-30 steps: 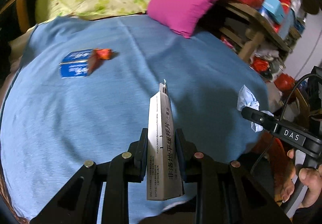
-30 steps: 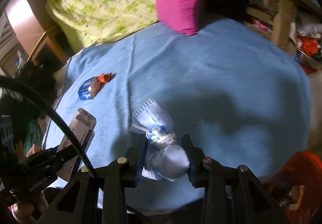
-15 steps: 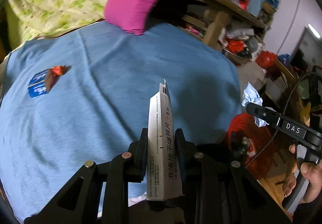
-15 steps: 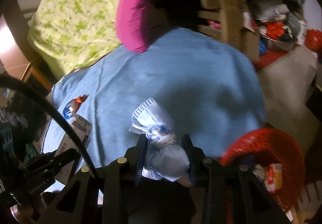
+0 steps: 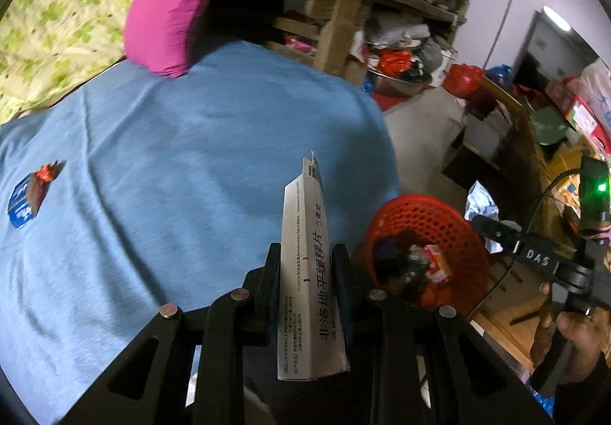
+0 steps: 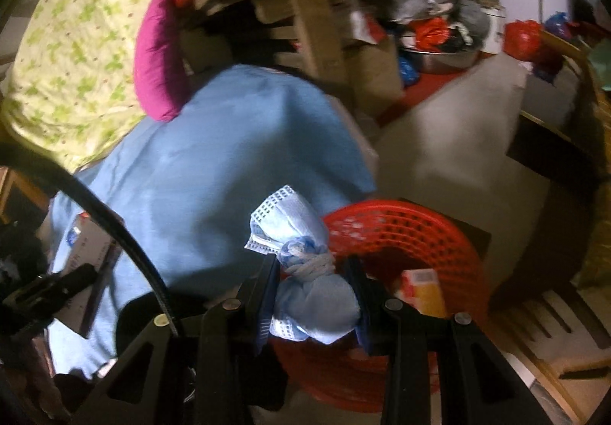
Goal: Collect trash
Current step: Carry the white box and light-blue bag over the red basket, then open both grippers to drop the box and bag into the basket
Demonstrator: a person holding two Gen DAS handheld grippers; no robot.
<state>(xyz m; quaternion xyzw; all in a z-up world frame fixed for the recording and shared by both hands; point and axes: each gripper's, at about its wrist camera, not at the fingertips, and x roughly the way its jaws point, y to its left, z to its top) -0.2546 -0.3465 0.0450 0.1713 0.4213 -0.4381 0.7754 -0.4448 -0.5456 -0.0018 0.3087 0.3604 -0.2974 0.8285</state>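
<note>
My left gripper (image 5: 305,262) is shut on a flattened white medicine carton (image 5: 307,264) that stands upright between its pads, at the bed's edge. Just right of it is a red mesh basket (image 5: 424,230) with trash inside. My right gripper (image 6: 311,274) is shut on a bundled blue face mask (image 6: 305,272), held over the near rim of the red basket (image 6: 404,234). In the left wrist view the right gripper (image 5: 482,224) shows at the far right with the mask (image 5: 479,201) beyond the basket. A blue packet with a red wrapper (image 5: 30,192) lies on the blue sheet (image 5: 172,157).
A magenta pillow (image 5: 179,1) and a floral quilt (image 5: 57,12) sit at the bed's head. A cluttered wooden shelf (image 5: 343,16) stands behind the bed, with floor clutter and furniture (image 5: 515,127) to the right. A person's hand (image 5: 573,333) grips the right tool's handle.
Both grippers have swung right, off the middle of the bed toward its edge, each keeping its load. The red basket has come into view and now sits under and beside them.
</note>
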